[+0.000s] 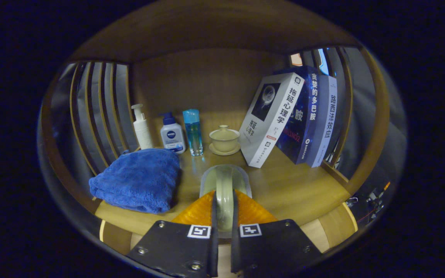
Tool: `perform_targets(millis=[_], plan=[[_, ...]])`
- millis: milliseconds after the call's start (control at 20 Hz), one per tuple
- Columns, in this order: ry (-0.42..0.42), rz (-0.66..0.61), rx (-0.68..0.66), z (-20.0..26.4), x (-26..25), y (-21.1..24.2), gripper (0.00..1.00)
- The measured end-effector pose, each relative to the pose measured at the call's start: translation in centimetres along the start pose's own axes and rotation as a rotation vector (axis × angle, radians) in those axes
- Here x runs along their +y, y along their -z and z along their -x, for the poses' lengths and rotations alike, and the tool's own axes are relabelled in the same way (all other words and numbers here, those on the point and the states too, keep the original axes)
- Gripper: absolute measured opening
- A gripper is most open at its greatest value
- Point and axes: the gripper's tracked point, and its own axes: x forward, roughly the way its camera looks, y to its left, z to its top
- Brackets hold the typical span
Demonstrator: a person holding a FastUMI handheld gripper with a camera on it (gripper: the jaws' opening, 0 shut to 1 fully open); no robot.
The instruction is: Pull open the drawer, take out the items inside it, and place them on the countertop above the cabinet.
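the gripper point(222, 216) is closed narrow, both fingers pressing the sides of a pale green plate point(224, 185) held on edge. the plate's long axis runs straight ahead at twelve o'clock, its far rim low over the wooden countertop point(299, 189); whether it touches i cannot tell. my guess is the coming move is to set it down, and bare wood lies just beyond the rim. at ten o'clock, close by, sits a folded blue towel point(139, 179). farther off, from eleven to twelve, stand a pump bottle point(142, 127), a white bottle point(172, 135), a blue bottle point(192, 131) and a lidded cup point(224, 139). leaning books point(284, 116) sit at one o'clock.
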Motion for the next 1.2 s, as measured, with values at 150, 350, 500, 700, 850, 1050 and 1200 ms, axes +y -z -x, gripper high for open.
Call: perform_targets(millis=[150, 350, 500, 700, 850, 1050, 1200], plan=[[-0.001, -0.002, -0.009, -0.3, -0.1, -0.3, 0.13], [0.002, 0.014, 0.007, -0.8, -0.3, 0.3, 0.20], [0.013, 0.018, -0.001, -1.0, -0.6, 0.3, 0.23], [0.006, -0.012, -0.064, -0.2, -0.8, -1.6, 0.52], [-0.015, -0.054, -0.162, 0.8, -0.7, -4.2, 0.69], [-0.038, -0.115, -0.250, 2.7, -1.0, -6.7, 0.92], [-0.034, -0.122, -0.295, 4.5, -1.5, -8.0, 0.98]])
